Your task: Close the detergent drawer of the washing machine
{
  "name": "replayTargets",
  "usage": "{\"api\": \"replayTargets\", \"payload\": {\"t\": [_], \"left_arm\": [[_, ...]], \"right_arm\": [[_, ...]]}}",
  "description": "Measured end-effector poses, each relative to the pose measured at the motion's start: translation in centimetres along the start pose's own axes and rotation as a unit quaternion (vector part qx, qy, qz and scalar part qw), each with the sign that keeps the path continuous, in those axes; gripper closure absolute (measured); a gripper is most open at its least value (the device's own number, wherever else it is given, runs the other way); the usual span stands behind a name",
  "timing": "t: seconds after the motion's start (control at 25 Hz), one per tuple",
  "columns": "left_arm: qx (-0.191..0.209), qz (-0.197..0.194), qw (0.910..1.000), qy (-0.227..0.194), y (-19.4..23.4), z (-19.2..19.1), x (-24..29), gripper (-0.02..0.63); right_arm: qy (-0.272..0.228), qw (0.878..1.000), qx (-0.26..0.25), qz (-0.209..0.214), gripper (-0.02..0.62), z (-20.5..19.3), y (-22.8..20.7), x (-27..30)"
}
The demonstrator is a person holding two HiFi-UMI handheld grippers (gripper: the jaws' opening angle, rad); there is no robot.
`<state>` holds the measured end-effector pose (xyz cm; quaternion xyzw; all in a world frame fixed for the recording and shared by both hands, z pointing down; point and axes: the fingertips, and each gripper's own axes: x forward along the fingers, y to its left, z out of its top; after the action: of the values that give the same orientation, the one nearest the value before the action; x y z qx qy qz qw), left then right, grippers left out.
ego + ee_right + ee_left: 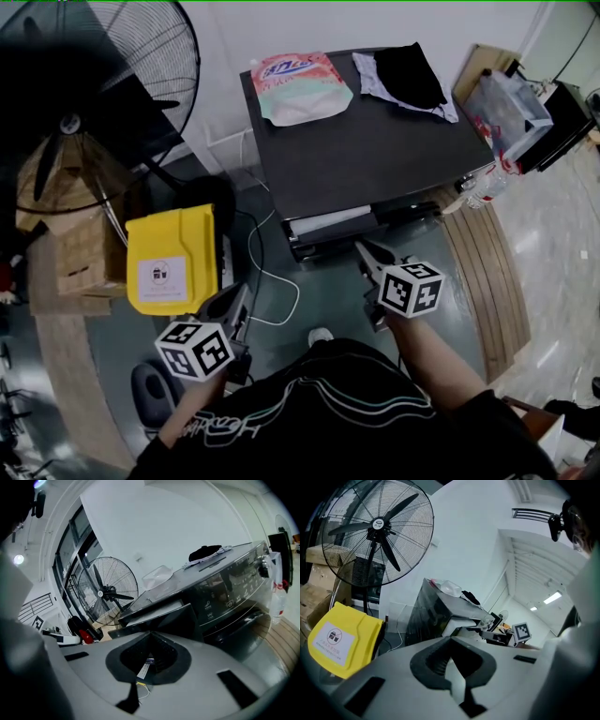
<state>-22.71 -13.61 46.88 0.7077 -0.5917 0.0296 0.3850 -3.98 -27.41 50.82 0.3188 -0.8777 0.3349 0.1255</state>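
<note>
- The washing machine (375, 141) stands at the far centre; its detergent drawer (333, 223) is pulled out from the near face, left of the controls.
- The right gripper (367, 255) has its jaws pressed together and holds nothing. Its tip is just in front of the drawer's near right end; I cannot tell if they touch.
- The left gripper (234, 300), jaws also together and empty, hangs well left of the drawer, beside a yellow bin (172, 258).
- A detergent pouch (300, 89) and black cloth (410, 73) lie on the machine's top.
</note>
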Motion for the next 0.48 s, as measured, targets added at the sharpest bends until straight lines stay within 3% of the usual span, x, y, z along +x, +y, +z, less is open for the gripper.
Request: {"api": "replayTargets", "payload": {"t": [0.48], "left_arm": [[0.009, -0.001, 0.9997, -0.021, -0.8, 1.1, 1.2, 0.583]], "right_arm": [[0.004, 1.000, -0.015, 0.012, 0.569, 0.1, 0.0, 0.1]]}}
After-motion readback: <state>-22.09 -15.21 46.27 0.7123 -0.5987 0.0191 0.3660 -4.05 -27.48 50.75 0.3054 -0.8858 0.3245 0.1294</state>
